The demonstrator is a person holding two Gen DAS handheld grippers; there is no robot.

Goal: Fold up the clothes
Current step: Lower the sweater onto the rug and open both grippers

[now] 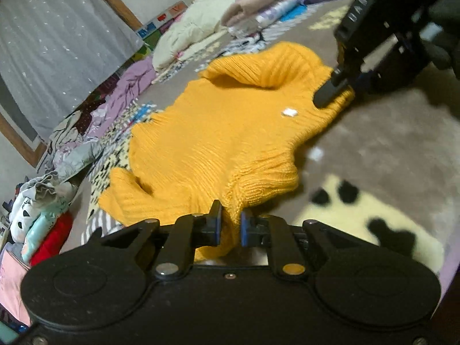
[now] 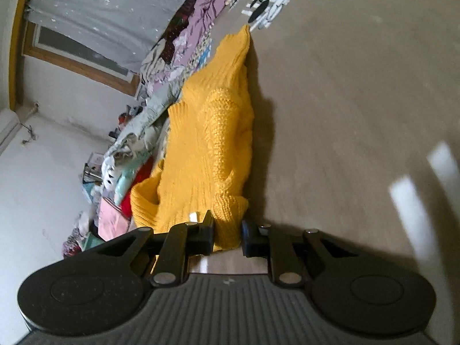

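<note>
Brownish carpet (image 1: 388, 132) with a pale animal print carries the work, and nearest to the left wrist camera the left gripper (image 1: 231, 224) is pinched narrow on a bunched corner of the yellow knit sweater (image 1: 218, 143), the wool squeezed between its blue pads. From there the sweater spreads flat across the carpet toward the far side, one sleeve (image 1: 123, 198) trailing out to the left of the body and the ribbed collar (image 1: 258, 69) standing up at the far end, a small white tag (image 1: 289, 112) lying below it. At the collar end the right gripper (image 1: 330, 93) is clamped on the opposite shoulder edge; its own view shows the same narrow hold (image 2: 228, 230) on a fold of yellow knit (image 2: 212, 143). By my reading, the step in hand is laying the garment out flat, both corners held low over the carpet. The long axis runs from the near hem away to the collar, which points toward the stacks of folded clothes (image 1: 273, 5) beyond. Next, I judge, both pinches should let go together, then take a side or sleeve for the first fold inward, keeping the knit from dragging or bunching.
</note>
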